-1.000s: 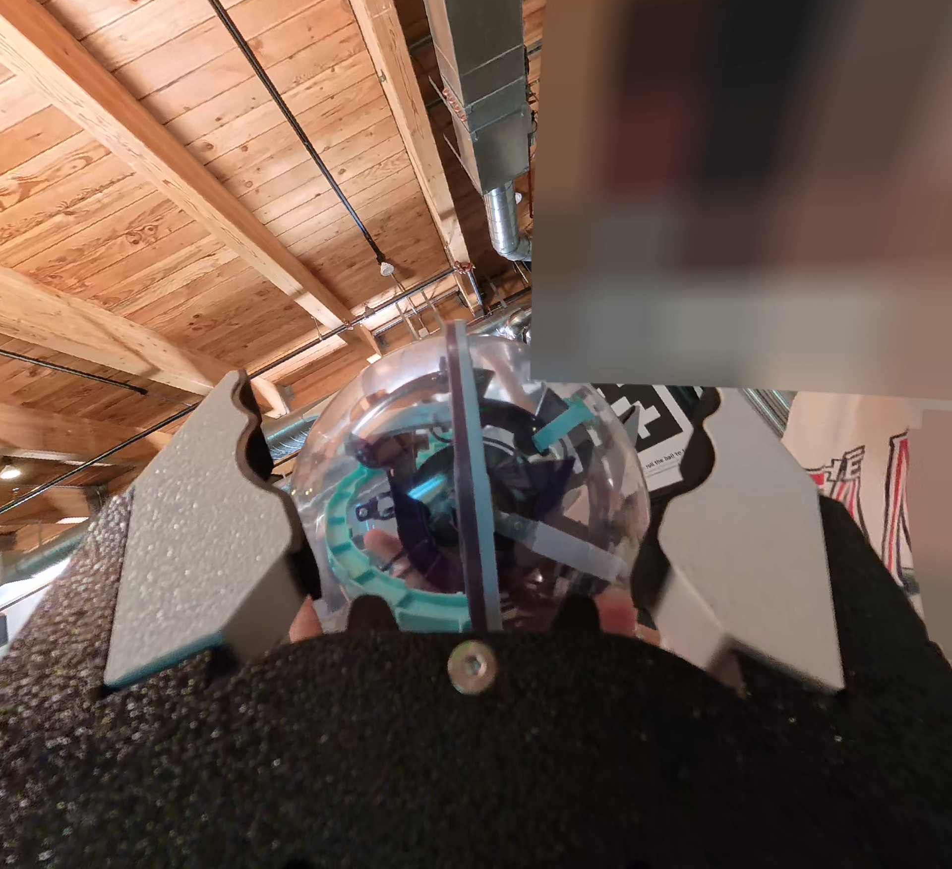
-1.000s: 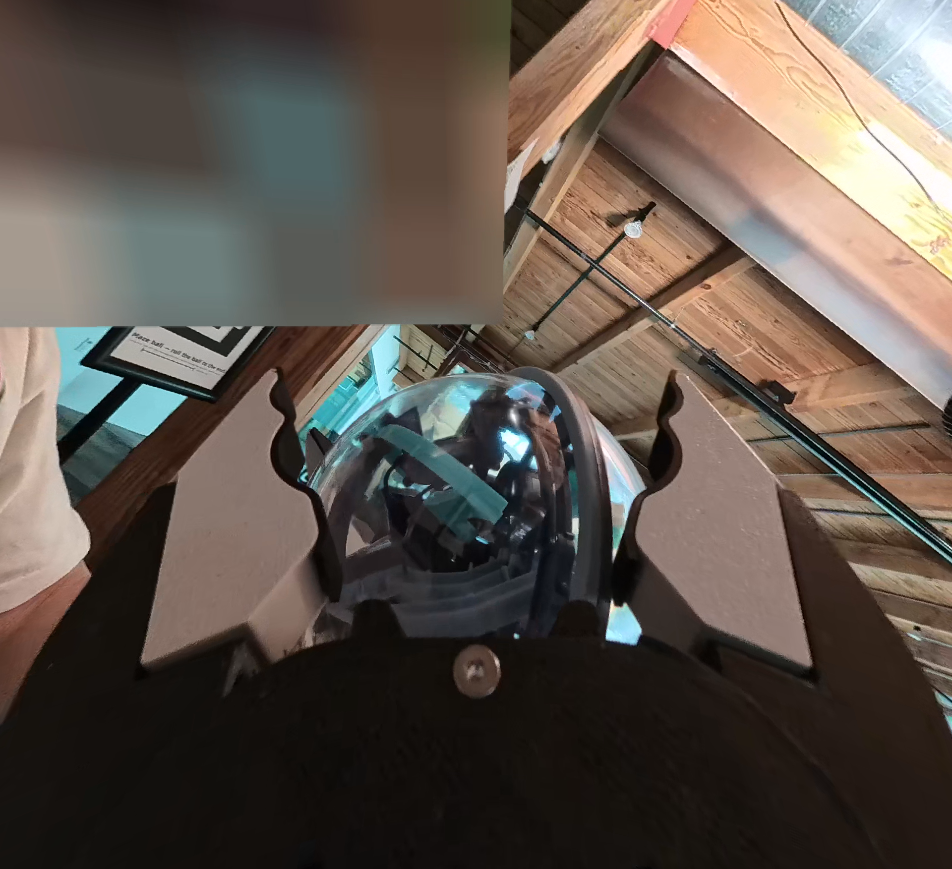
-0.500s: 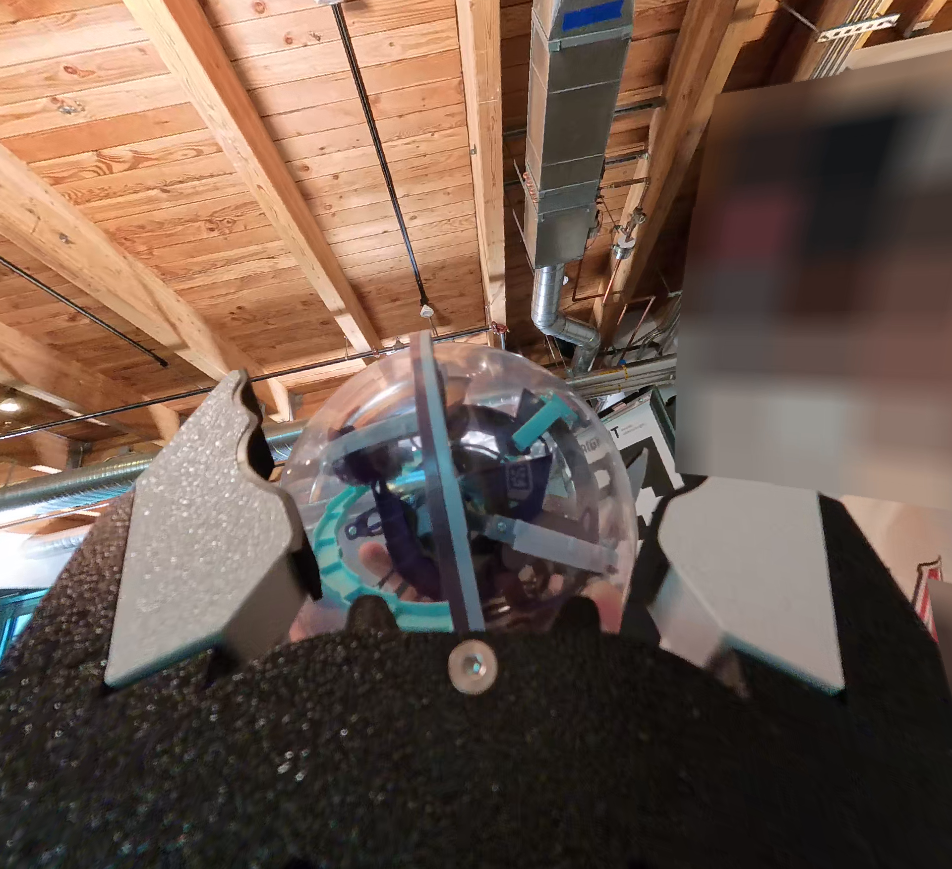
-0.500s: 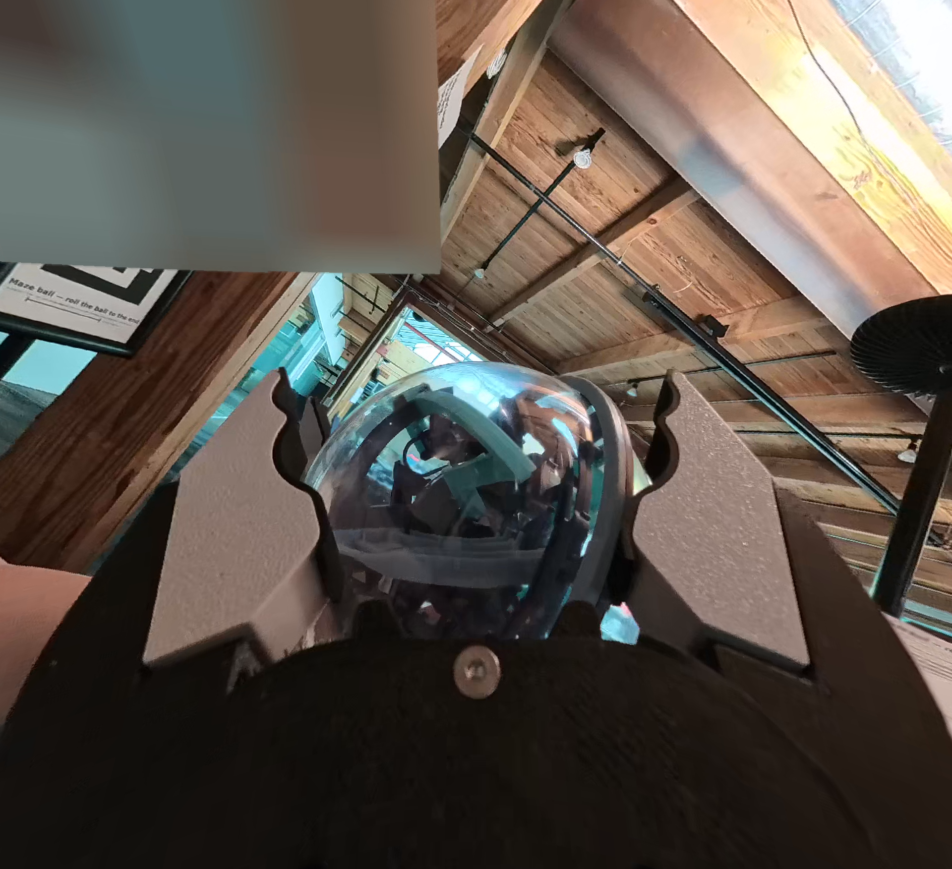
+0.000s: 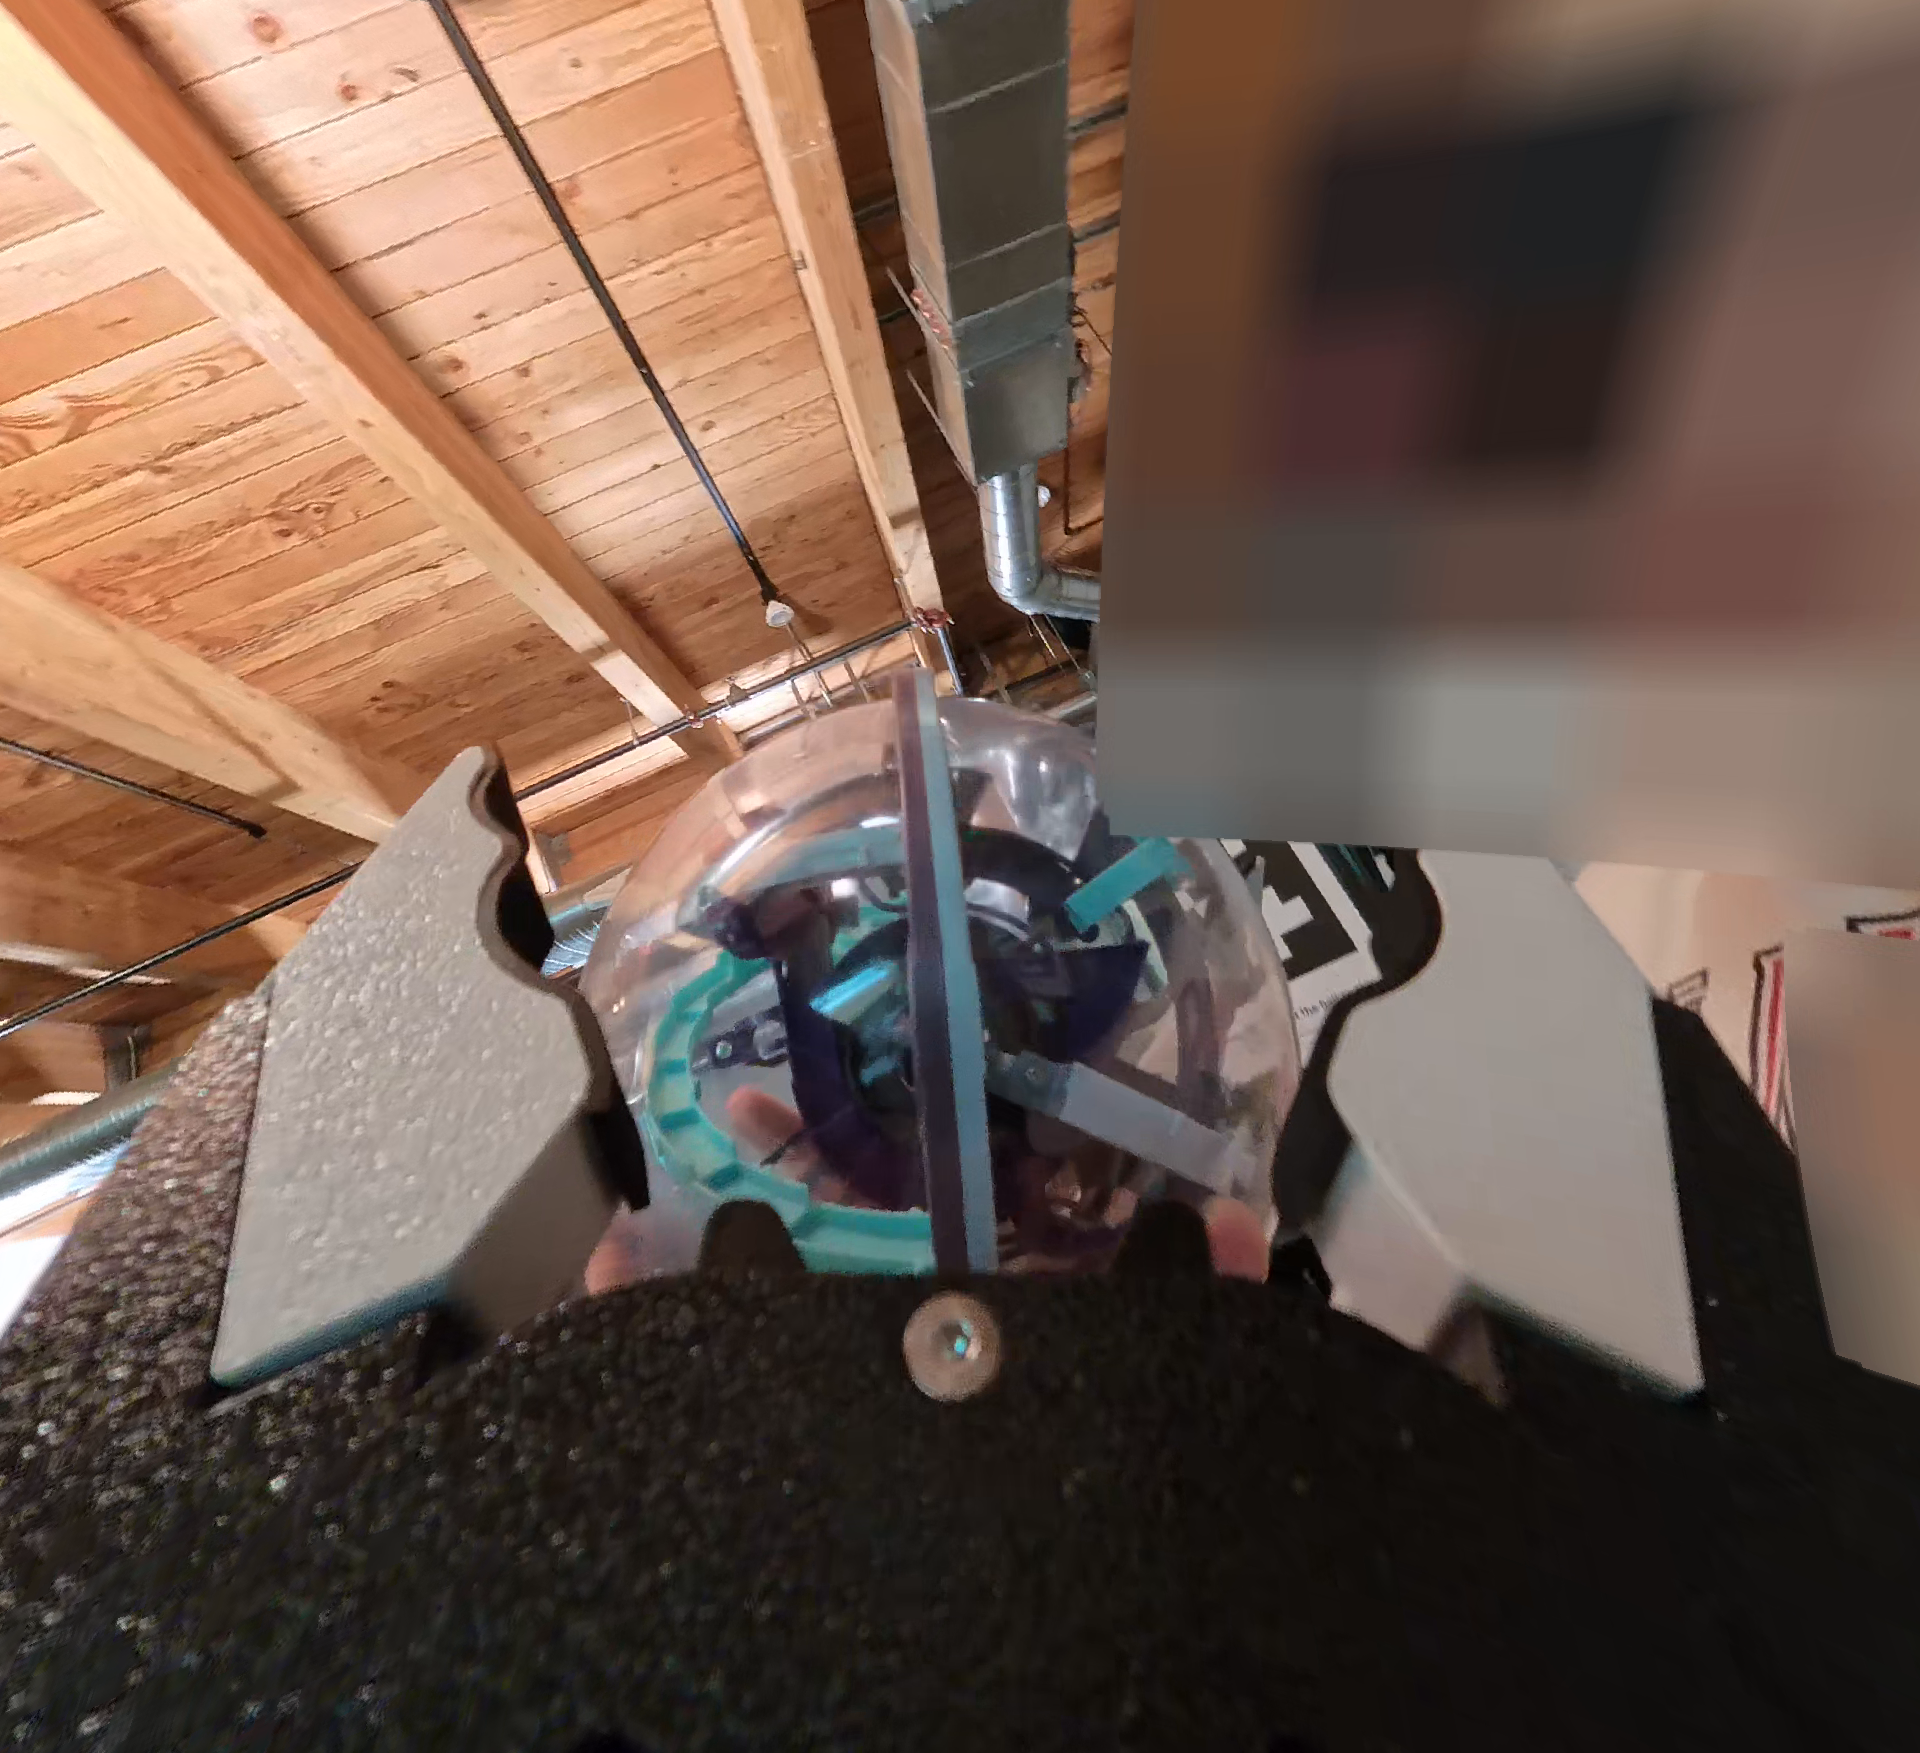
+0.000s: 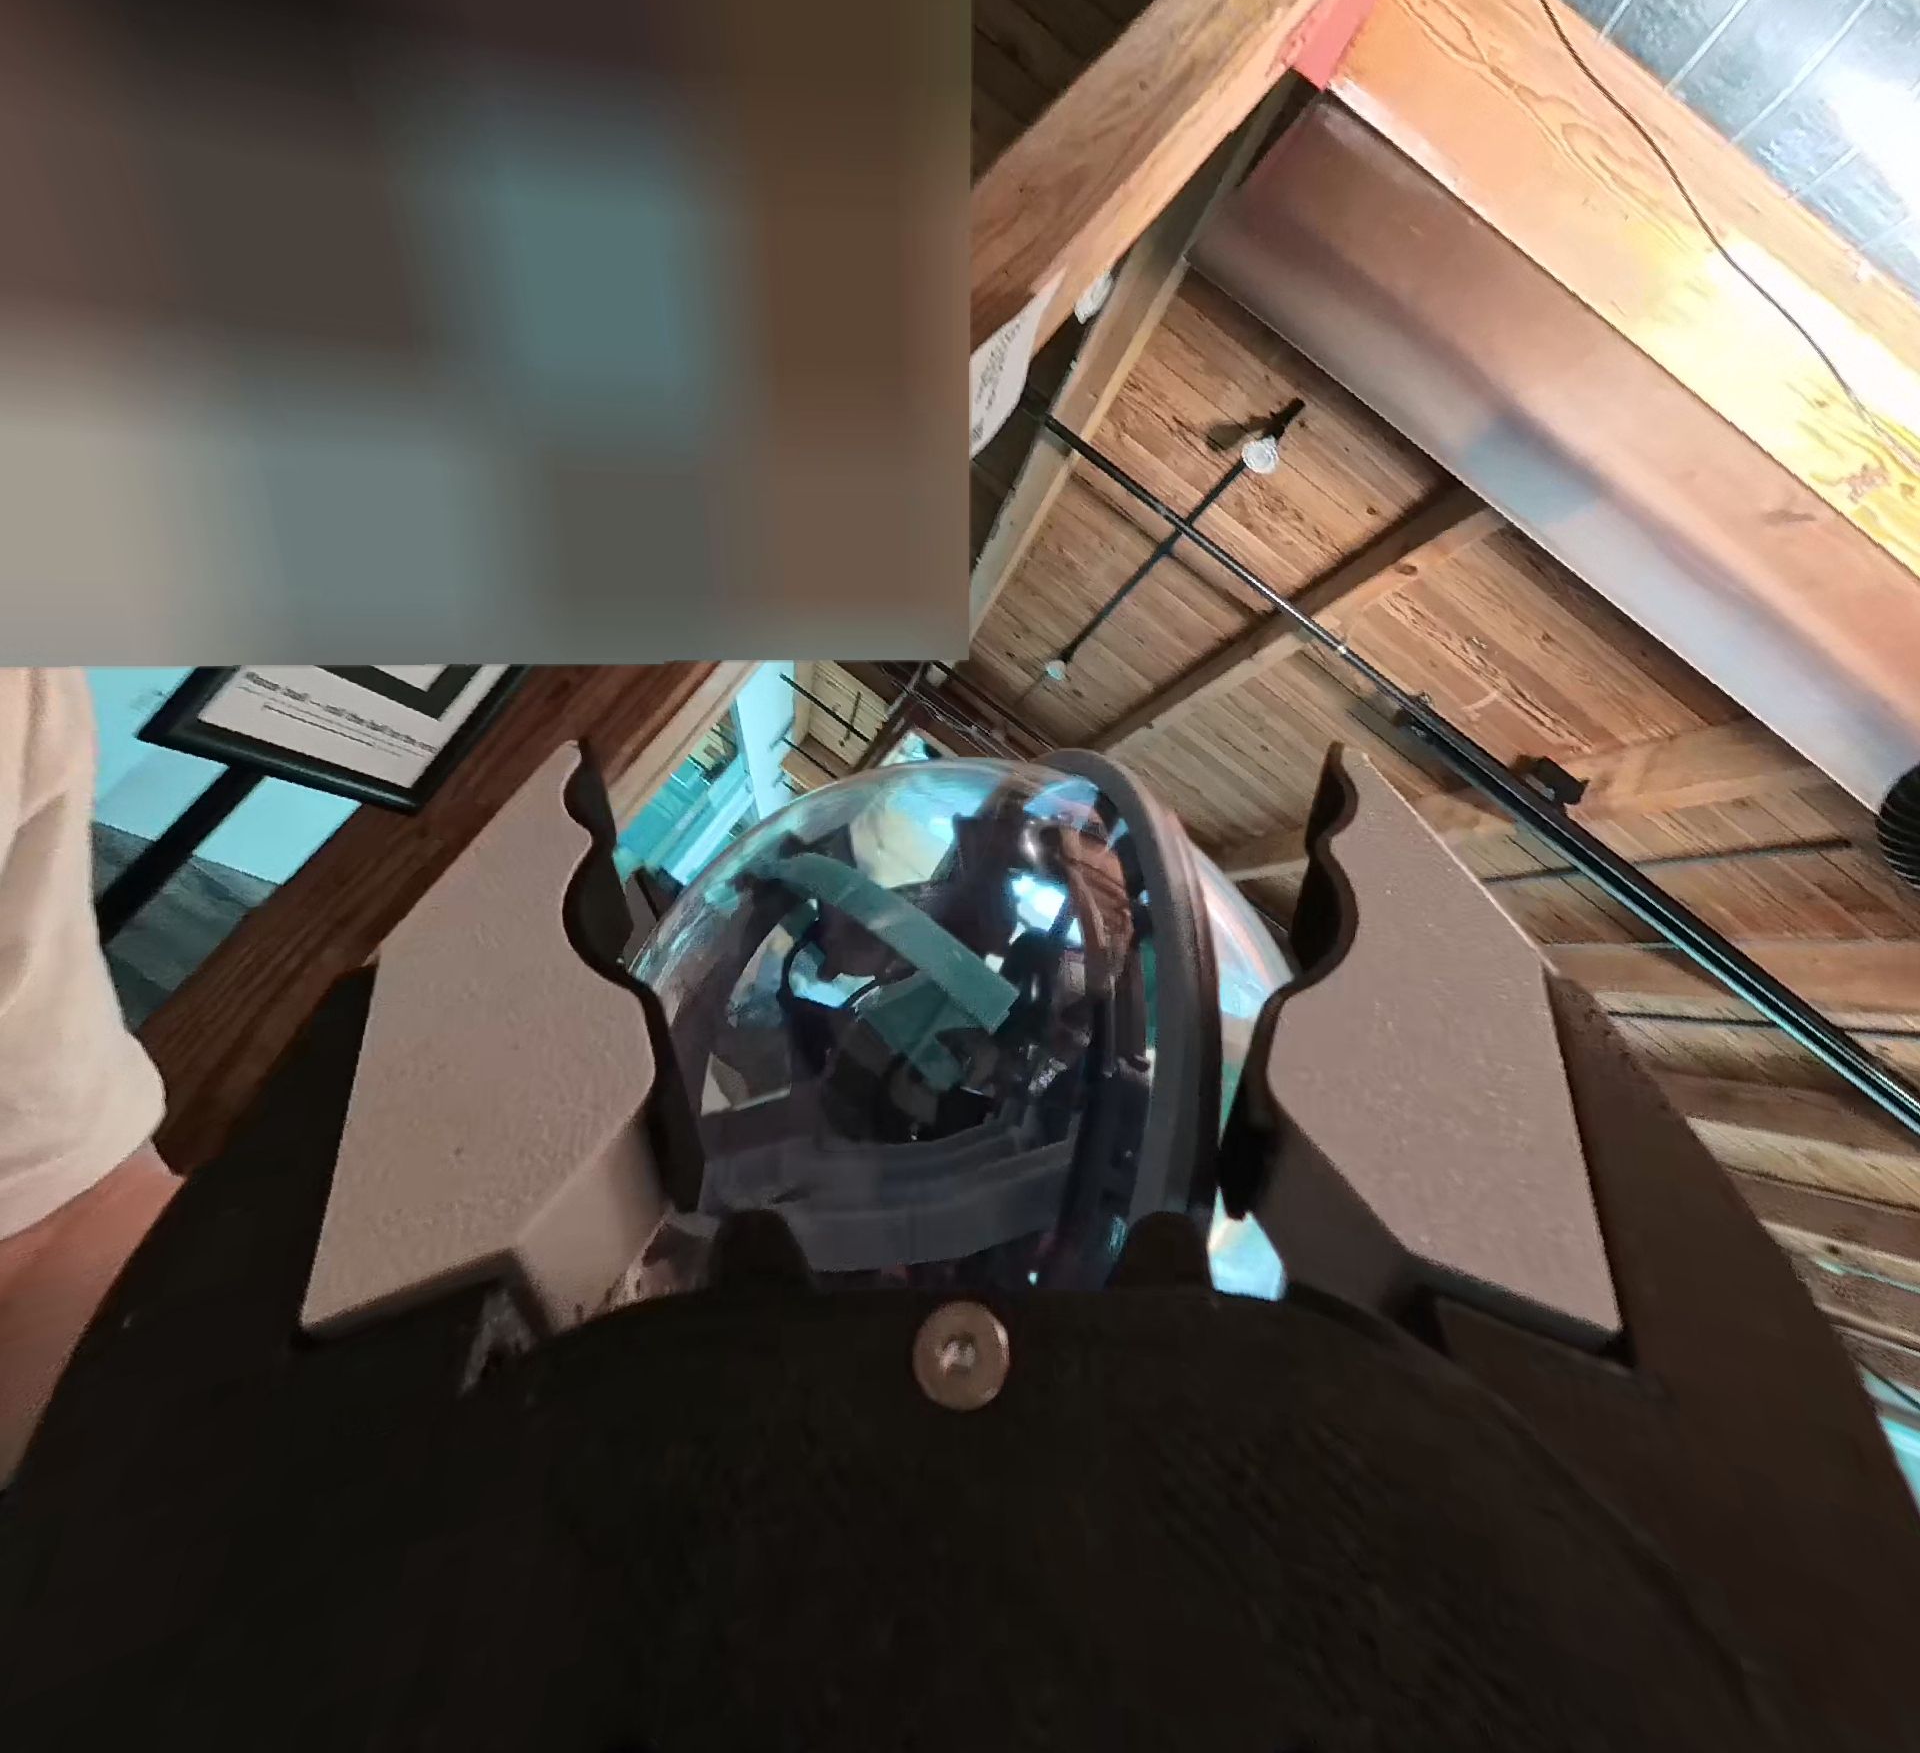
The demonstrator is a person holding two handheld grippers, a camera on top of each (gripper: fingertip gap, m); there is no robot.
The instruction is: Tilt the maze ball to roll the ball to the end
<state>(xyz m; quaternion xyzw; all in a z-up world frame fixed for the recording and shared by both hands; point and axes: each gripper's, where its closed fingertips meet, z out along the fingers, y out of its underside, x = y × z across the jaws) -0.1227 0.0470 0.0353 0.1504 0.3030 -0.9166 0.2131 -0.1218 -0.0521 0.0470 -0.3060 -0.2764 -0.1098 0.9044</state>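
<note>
The maze ball (image 5: 935, 1007) is a clear sphere with teal and dark purple tracks inside and a dark seam ring. It is held up in the air with the ceiling behind it. My left gripper (image 5: 966, 882) is shut on the maze ball, its grey fingers (image 5: 416, 1059) pressed on both sides. My right gripper (image 6: 961, 830) is also shut on the maze ball (image 6: 935, 997), gripping it near the seam ring. Skin of a hand (image 5: 769, 1121) shows through the sphere. I cannot pick out the small ball inside.
Wooden ceiling beams (image 5: 343, 373), a metal duct (image 5: 987, 176) and a black pipe (image 6: 1455, 716) are overhead. A framed sign (image 6: 343, 727) hangs on a wooden wall at the left of the right wrist view. A light sleeve (image 6: 52, 955) is at its left edge.
Both grippers tilted with the ball and swung back: the ceiling shifted in both views, and the seam ring leaned left, then returned near upright. The grip held.
</note>
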